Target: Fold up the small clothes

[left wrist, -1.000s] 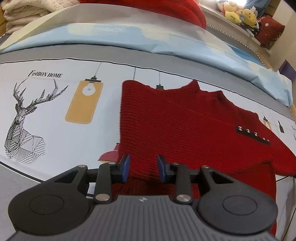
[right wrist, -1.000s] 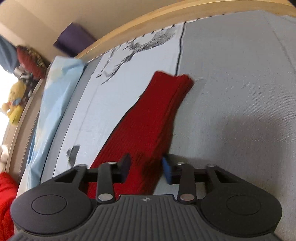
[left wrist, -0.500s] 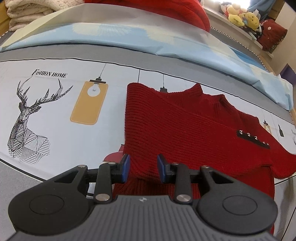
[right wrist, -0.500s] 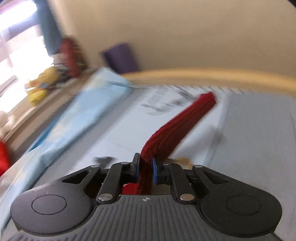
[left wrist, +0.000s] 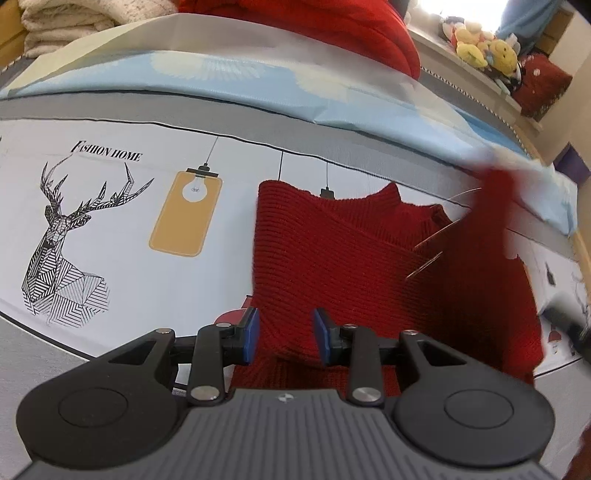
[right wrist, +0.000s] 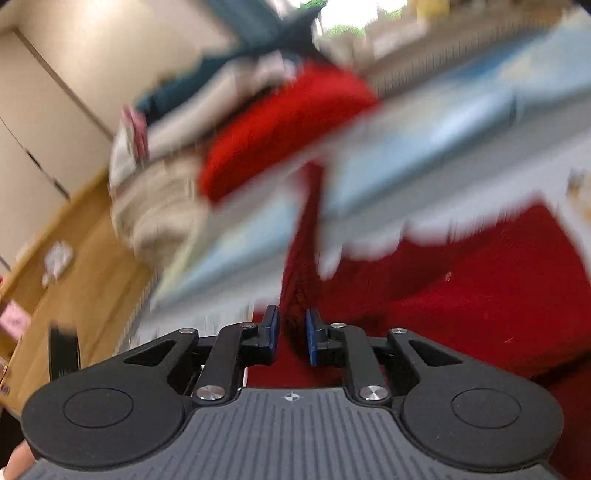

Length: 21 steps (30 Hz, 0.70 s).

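Note:
A red knit sweater [left wrist: 332,258] lies flat on the printed bed sheet [left wrist: 110,288], its left side folded in. My left gripper [left wrist: 285,336] hovers open over the sweater's lower left part, with nothing pinched between its blue pads. In the left wrist view the sweater's right sleeve [left wrist: 495,192] is raised and blurred over the body. In the blurred right wrist view my right gripper [right wrist: 291,336] has that sleeve [right wrist: 299,273] between its pads, which still grip it as the jaws are opening. The sweater body [right wrist: 480,295] lies below to the right.
A light blue quilt [left wrist: 258,85] runs along the far side of the bed. Behind it sit a red garment pile [left wrist: 351,26] and cream blankets [left wrist: 59,18]. Plush toys [left wrist: 480,48] line the sill. A wooden floor [right wrist: 74,277] lies left of the bed.
My right gripper closed on the sleeve, lifted it off the sheet and swung it over the sweater body while rolling. The left gripper stayed nearly still and open.

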Each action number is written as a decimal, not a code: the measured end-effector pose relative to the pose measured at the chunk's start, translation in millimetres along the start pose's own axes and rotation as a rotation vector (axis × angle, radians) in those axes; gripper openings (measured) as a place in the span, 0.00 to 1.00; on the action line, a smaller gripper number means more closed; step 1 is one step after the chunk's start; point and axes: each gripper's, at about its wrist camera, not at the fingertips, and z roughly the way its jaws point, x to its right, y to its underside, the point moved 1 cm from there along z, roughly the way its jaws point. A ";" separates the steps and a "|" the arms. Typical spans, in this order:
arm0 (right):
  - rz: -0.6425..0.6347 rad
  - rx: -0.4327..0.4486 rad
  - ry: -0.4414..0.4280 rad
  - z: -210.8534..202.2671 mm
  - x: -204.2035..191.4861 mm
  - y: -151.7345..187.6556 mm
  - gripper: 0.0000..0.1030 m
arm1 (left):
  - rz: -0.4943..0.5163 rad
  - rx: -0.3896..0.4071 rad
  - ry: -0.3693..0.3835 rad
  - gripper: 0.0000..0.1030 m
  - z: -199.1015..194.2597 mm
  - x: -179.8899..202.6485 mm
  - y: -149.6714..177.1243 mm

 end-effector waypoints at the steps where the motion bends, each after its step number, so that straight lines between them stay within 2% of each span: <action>1: 0.024 -0.054 0.014 3.3 -3.3 4.8 0.18 | -0.008 0.000 0.007 0.35 -1.0 -1.5 -1.0; 3: 0.066 -0.113 0.081 -2.6 -10.5 10.5 0.18 | -0.018 0.002 0.016 0.35 -2.9 -4.0 -2.5; 4: 0.089 -0.112 0.122 -9.0 -11.4 9.9 0.19 | -0.021 0.004 0.017 0.35 -3.6 -4.7 -3.2; 6: 0.128 -0.089 0.173 -21.9 -9.0 8.9 0.28 | -0.032 0.002 0.023 0.35 -2.5 -6.3 -3.4; 10: 0.156 -0.029 0.242 -38.8 7.3 18.0 0.31 | -0.084 -0.034 0.066 0.31 7.6 -9.5 0.7; 13: 0.256 -0.078 0.337 -28.0 28.9 29.6 0.33 | -0.114 -0.089 0.097 0.31 20.9 -10.1 8.2; 15: 0.315 -0.106 0.328 -26.9 40.7 28.3 0.33 | -0.126 -0.098 0.122 0.31 27.5 -9.9 11.1; 17: 0.282 -0.110 0.304 -27.9 41.5 22.3 0.33 | -0.123 -0.084 0.123 0.32 31.1 -8.2 11.3; 21: 0.259 -0.092 0.325 -32.5 49.3 11.4 0.33 | -0.084 -0.080 0.127 0.34 41.0 -1.2 14.8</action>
